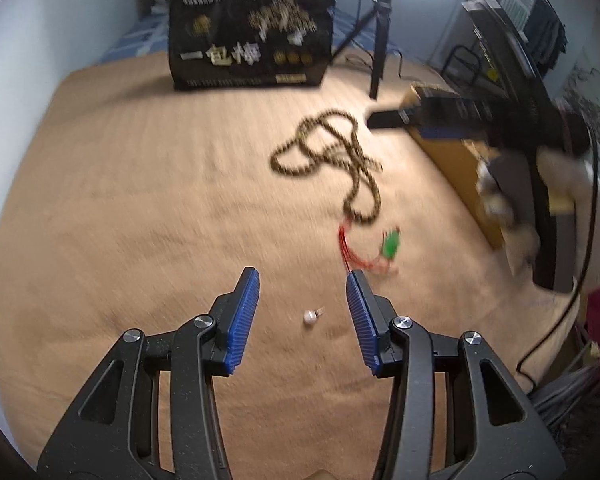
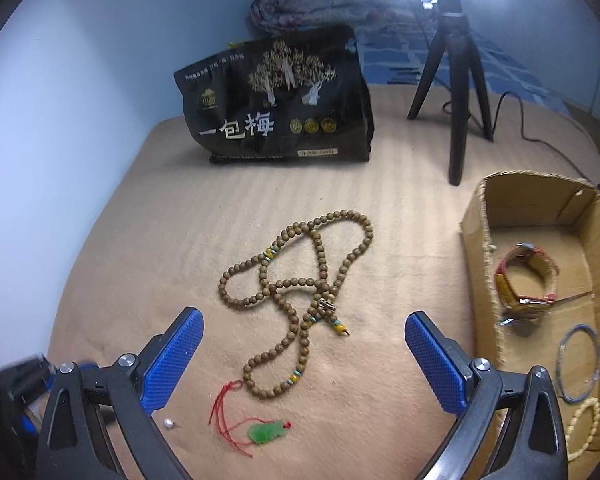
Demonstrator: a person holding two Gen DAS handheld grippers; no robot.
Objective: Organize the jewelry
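Looking along my left gripper (image 1: 303, 278), I see its blue fingers (image 1: 244, 312) standing partly apart with nothing between the pads; they hold nothing. Straight ahead of them, lying on the tan blanket (image 1: 140, 200) and framed almost in the middle of the gap, is a small pearl earring (image 1: 310, 316), so this hand is plainly the nearer one to it and needs only to come down over it. Farther on and a little to the right lie the red cord (image 1: 345, 248) and its green jade pendant (image 1: 391, 243), and beyond those the long string of wooden beads (image 1: 331, 156), all blurred. At the right edge my other hand (image 1: 499, 200) with its gripper hangs over the cardboard box (image 1: 471, 184). Looking along my right gripper (image 2: 303, 338), the fingers (image 2: 178, 356) are spread very wide and empty, the jaws just finishing their opening. The wooden beads lie directly ahead between the fingertips, their loops running away from me with the long axis roughly in line with where I point; the loose tail end comes toward me and ends at the red cord and jade pendant, close in below the gap. The pearl earring sits at lower left, just beside my left-hand finger. The box stands to my right, already holding a watch (image 2: 523, 280), a metal bangle (image 2: 579, 360) and a pale bead bracelet (image 2: 583, 424). I judge the beads are the right hand's to take, the carry then going sideways to the right into the box.
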